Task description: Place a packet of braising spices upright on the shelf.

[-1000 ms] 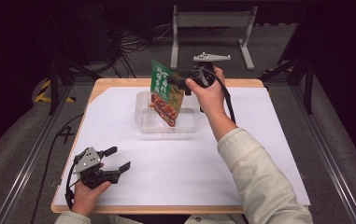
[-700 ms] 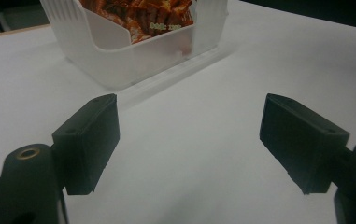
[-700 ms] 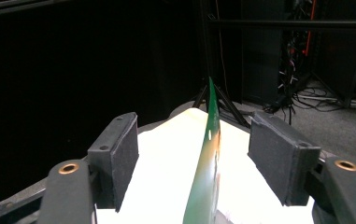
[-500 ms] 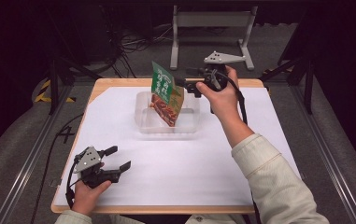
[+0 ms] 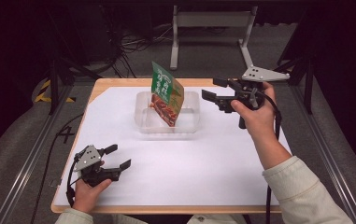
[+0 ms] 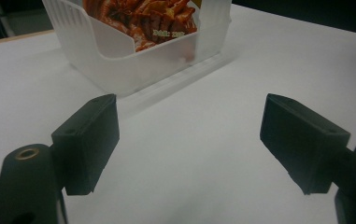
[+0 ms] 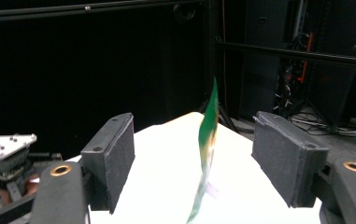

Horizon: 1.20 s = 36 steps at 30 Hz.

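Note:
A green and red food pouch (image 5: 166, 93) stands tilted in a clear plastic container (image 5: 190, 127) at the back middle of the white table. My right gripper (image 5: 209, 88) hovers to the right of the pouch, apart from it and pointing at it. Its jaws have just been opening and nothing is between them. In the right gripper view the pouch (image 7: 208, 140) shows edge-on, farther off. My left gripper (image 5: 121, 156) rests open near the front left edge, aimed at the container (image 6: 119, 60) and the pouch (image 6: 143, 18) in it.
White paper (image 5: 213, 168) covers the wooden tabletop. A metal stand (image 5: 213, 18) and cables lie on the floor behind the table. Rails run along both sides. The left hand and its gripper (image 7: 7, 163) appear far off in the right gripper view.
My right gripper has drawn back to the right from the pouch's top edge and risen slightly. The pouch stays leaning in the container. The left gripper has not moved.

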Tool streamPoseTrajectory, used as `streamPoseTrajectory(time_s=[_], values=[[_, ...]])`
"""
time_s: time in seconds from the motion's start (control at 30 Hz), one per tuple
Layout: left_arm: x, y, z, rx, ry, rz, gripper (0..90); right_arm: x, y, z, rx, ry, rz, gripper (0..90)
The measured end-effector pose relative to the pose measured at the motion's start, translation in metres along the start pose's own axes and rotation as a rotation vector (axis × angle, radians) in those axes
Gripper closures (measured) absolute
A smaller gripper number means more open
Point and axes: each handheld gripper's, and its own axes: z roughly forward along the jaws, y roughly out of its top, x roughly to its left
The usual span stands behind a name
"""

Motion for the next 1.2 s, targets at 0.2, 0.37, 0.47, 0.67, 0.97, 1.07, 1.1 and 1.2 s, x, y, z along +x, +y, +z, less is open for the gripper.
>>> streamPoseTrajectory(time_s=[0.2, 0.37, 0.47, 0.67, 0.97, 1.07, 1.1, 1.2], values=[[0.0, 0.001, 0.002, -0.001, 0.0, -0.002, 20.1, -0.003, -0.012, -0.026, 0.007, -0.028, -0.014, 29.1], [0.0, 0.002, 0.003, -0.001, -0.006, 0.001, 19.9, -0.007, -0.022, -0.042, 0.019, -0.035, -0.024, 27.7], [0.001, 0.003, 0.004, -0.001, -0.009, 0.001, 19.8, -0.008, -0.029, -0.05, 0.028, -0.03, -0.042, 26.4], [0.0, 0.004, 0.003, -0.007, -0.016, -0.003, 19.7, -0.007, -0.045, -0.061, 0.057, -0.051, -0.081, 26.2], [0.0, 0.003, -0.003, -0.023, -0.035, -0.013, 19.2, -0.001, -0.079, -0.072, 0.055, -0.067, -0.07, 26.1], [0.0, 0.003, -0.006, -0.024, -0.035, -0.013, 19.1, 0.001, -0.093, -0.074, 0.058, -0.071, -0.064, 26.1], [0.0, 0.003, -0.007, -0.023, -0.033, -0.01, 19.0, 0.002, -0.098, -0.075, 0.059, -0.074, -0.065, 26.1], [-0.001, 0.002, -0.009, -0.024, -0.033, -0.016, 19.0, 0.002, -0.113, -0.076, 0.066, -0.081, -0.065, 26.1]])
